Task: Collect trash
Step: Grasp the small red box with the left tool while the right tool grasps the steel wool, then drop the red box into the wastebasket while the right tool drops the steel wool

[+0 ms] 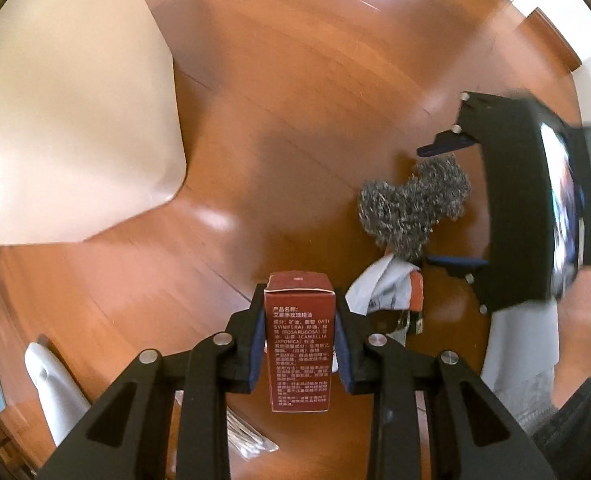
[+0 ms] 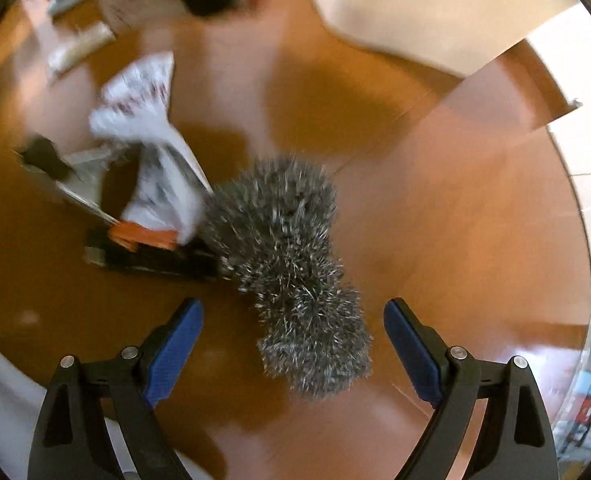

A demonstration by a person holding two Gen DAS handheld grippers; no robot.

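Observation:
My left gripper is shut on a small dark red carton with white print, held upright above the wooden table. A grey steel-wool scourer lies on the table to the right; in the right wrist view the scourer sits between and just ahead of my open right gripper. The right gripper also shows in the left wrist view, jaws wide around the scourer. A crumpled white wrapper and a black and orange packet lie left of the scourer.
A large cream paper bag stands at the left, also in the right wrist view. A clear plastic wrapper lies under the left gripper. A white chair back is at the table's edge. The wooden table spreads beyond.

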